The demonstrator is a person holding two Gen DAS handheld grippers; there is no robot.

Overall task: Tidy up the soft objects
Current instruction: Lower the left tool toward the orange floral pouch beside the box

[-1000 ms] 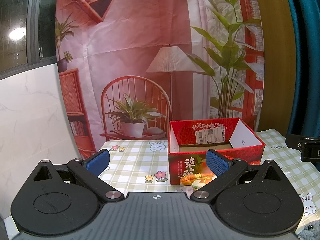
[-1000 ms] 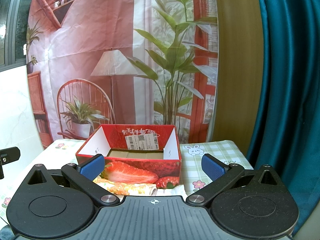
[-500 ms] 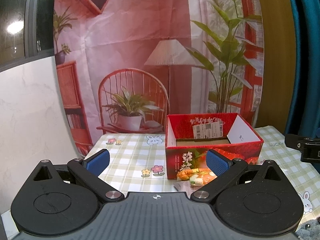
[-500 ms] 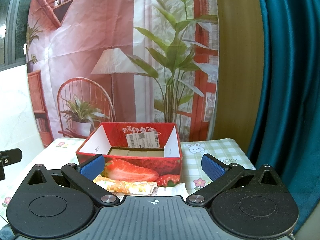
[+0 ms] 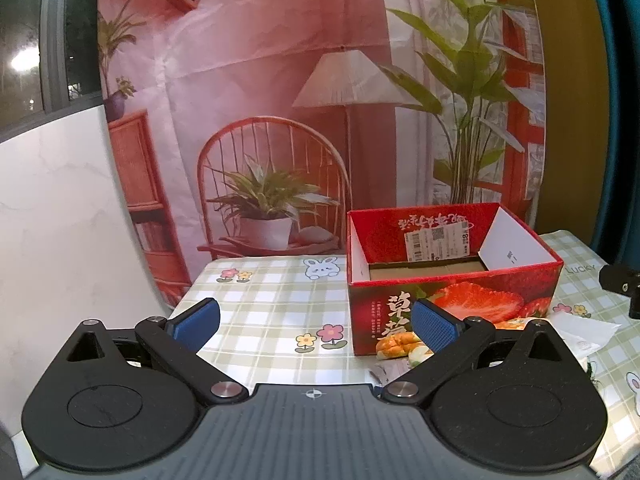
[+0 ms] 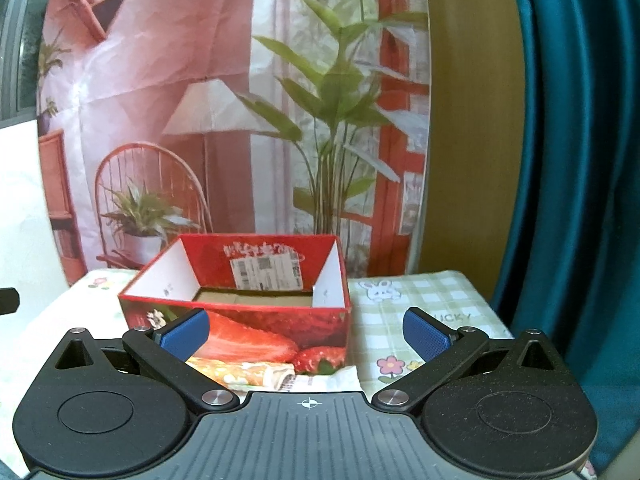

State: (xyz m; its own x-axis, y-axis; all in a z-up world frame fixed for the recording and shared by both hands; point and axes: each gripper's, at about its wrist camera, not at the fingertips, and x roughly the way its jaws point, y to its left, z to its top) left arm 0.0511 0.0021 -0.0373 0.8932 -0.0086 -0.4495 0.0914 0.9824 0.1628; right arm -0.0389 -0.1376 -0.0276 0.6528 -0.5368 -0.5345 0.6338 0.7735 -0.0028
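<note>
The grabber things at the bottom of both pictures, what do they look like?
Both look alike. The left gripper and right gripper each have two black arms tipped with bumpy blue pads, silver pivot bolts, round black discs on each side, and a grey ribbed body with a small white crosshair mark. No cables or sleeves show.

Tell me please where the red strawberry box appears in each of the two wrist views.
Left wrist view: the red strawberry box stands right of centre, behind the right fingertip.
Right wrist view: the red strawberry box stands left of centre, above the left fingertip.
Shared landmark: the white shipping label on its inner back wall.
</note>
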